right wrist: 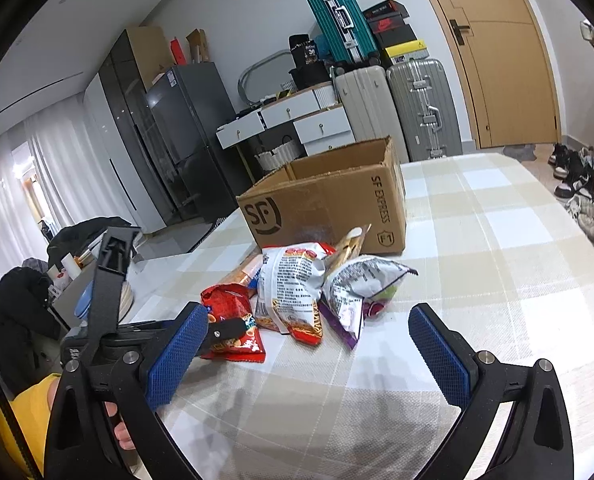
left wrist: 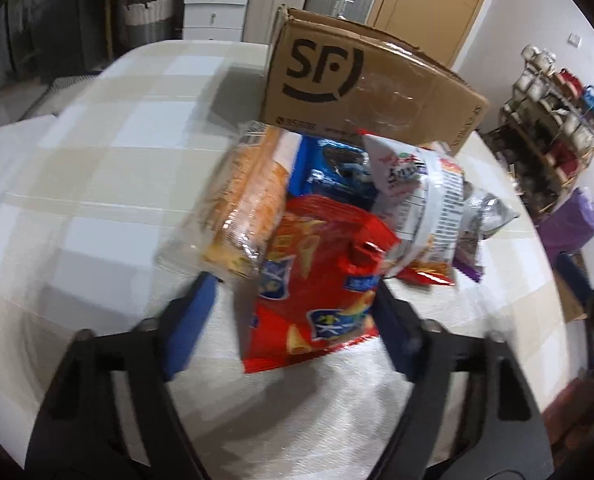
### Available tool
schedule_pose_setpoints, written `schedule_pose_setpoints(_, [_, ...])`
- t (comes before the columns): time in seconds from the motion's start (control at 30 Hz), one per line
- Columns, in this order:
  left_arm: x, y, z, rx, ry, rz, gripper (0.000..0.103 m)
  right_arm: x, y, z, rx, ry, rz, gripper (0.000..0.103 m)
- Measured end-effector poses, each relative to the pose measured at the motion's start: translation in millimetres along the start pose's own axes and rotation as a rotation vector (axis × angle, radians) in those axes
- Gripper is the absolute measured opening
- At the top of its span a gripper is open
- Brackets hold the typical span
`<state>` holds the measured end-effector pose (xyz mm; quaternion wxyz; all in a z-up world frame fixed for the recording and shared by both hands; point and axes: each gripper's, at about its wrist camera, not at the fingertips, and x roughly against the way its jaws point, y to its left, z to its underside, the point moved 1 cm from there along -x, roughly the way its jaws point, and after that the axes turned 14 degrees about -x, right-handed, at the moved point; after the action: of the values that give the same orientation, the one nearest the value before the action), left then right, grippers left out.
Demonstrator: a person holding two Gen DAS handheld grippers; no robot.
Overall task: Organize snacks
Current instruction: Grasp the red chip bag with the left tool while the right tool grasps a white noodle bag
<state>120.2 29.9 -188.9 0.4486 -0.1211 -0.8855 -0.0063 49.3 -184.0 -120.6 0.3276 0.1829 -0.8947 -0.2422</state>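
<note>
Nothing looks sorted yet: the open brown cardboard box (right wrist: 329, 200) seems empty from here, and the crinkly foil snack packets (right wrist: 297, 292) lie heaped just before it on the checked cloth surface (right wrist: 497, 248). The left gripper (left wrist: 293, 312) straddles the glossy red chip bag (left wrist: 317, 280), fingers half-spread, not visibly pinching it. The right gripper (right wrist: 309, 356) gapes wide, empty.
</note>
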Motion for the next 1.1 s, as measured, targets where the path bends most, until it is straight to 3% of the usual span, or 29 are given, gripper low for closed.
schedule_pose_setpoints(0.03, [0,-1,0,-0.004,-0.001,0.013,0.051,-1,-1,0,-0.005,0.002,0.000,0.102])
schedule_pose_setpoints(0.07, [1,-2,0,-0.006,-0.004,0.030,0.046,-3,-3,0,-0.010,0.004,-0.002,0.102])
schedule_pose_setpoints(0.17, [1,-3,2,-0.024,0.001,0.038,0.039,-5,-5,1,-0.019,0.009,-0.007,0.102])
schedule_pose_setpoints(0.4, [10,2,13,-0.001,-0.001,0.077,0.037,0,0,4,-0.007,0.004,-0.006,0.102])
schedule_pose_setpoints(0.67, [49,7,25,0.018,-0.072,0.099,0.037,-8,14,0,0.020,0.042,0.005,0.102])
schedule_pose_setpoints(0.93, [87,28,34,0.045,-0.144,0.108,0.037,-52,35,-17,0.054,0.147,-0.008,0.102])
schedule_pose_setpoints(1.1, [94,45,39,0.066,-0.163,0.111,0.037,-88,49,-26,0.093,0.198,0.040,0.102])
